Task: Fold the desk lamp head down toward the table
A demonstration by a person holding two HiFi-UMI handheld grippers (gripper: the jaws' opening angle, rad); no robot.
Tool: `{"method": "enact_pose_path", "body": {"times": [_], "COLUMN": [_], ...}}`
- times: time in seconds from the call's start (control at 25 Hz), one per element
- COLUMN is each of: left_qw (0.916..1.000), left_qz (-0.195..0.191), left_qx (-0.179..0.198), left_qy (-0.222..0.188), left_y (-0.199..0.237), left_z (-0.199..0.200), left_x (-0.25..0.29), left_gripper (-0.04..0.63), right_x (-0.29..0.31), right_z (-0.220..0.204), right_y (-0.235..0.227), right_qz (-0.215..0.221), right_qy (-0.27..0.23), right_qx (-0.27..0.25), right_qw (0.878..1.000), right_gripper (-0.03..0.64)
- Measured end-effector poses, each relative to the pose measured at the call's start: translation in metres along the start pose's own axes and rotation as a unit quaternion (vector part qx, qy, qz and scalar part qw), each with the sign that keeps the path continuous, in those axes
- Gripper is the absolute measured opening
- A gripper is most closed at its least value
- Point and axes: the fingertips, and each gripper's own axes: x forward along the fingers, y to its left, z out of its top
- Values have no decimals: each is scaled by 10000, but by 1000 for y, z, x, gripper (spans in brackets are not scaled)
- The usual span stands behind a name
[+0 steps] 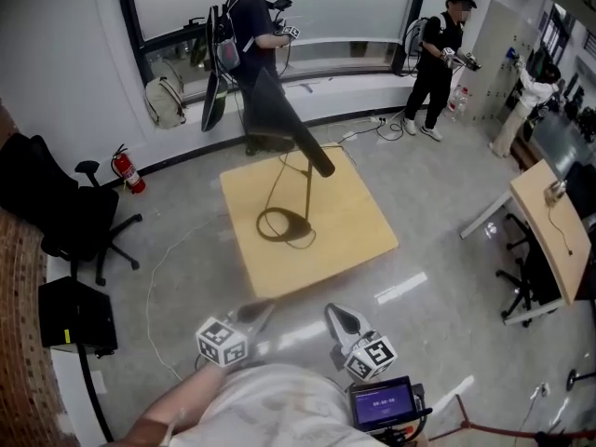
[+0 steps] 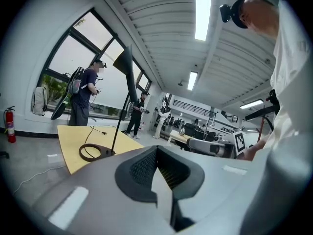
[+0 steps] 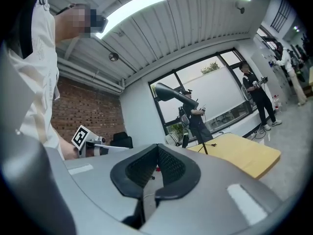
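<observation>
The desk lamp stands on a square wooden table point(image 1: 349, 236), point(image 2: 68, 136), point(image 3: 247, 153) in the middle of the floor. Its ring-shaped base point(image 1: 282, 223), point(image 2: 94, 152) lies flat, and a thin stem rises from it. The long black lamp head point(image 1: 291, 130), point(image 2: 127, 67), point(image 3: 172, 93) is raised high and slants. My left gripper point(image 1: 258, 315), point(image 2: 157, 169) and right gripper point(image 1: 341, 318), point(image 3: 155, 166) are side by side close to my body, well short of the table's near edge. Both are shut with nothing between the jaws.
A black office chair point(image 1: 65, 217) and a fire extinguisher point(image 1: 128, 169) stand at the left wall. Two people point(image 1: 251, 35), point(image 1: 436, 59) stand by the windows beyond the table. Another desk point(image 1: 549, 214) is at the right. A white cable point(image 1: 172, 277) runs over the floor left of the table.
</observation>
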Motion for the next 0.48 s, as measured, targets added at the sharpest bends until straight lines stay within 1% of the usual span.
{"method": "enact_pose_path", "body": {"times": [0.24, 0.4, 0.48], "left_qw": [10000, 10000, 10000], "left_qz": [-84, -82, -51], "left_qx": [26, -4, -38], "left_qy": [-7, -22, -56], "left_y": [5, 14, 21], "left_z": [3, 6, 8], "left_x": [-4, -14, -22], "left_gripper": [0, 0, 0], "right_x": [7, 16, 21], "right_z": [-5, -10, -17], "right_y": [14, 19, 23], "right_qz": [64, -161, -289], "right_qy": [219, 325, 458], "right_qx": [-169, -294, -423], "right_qw": [9996, 9989, 9976], "right_gripper": [9, 11, 11]}}
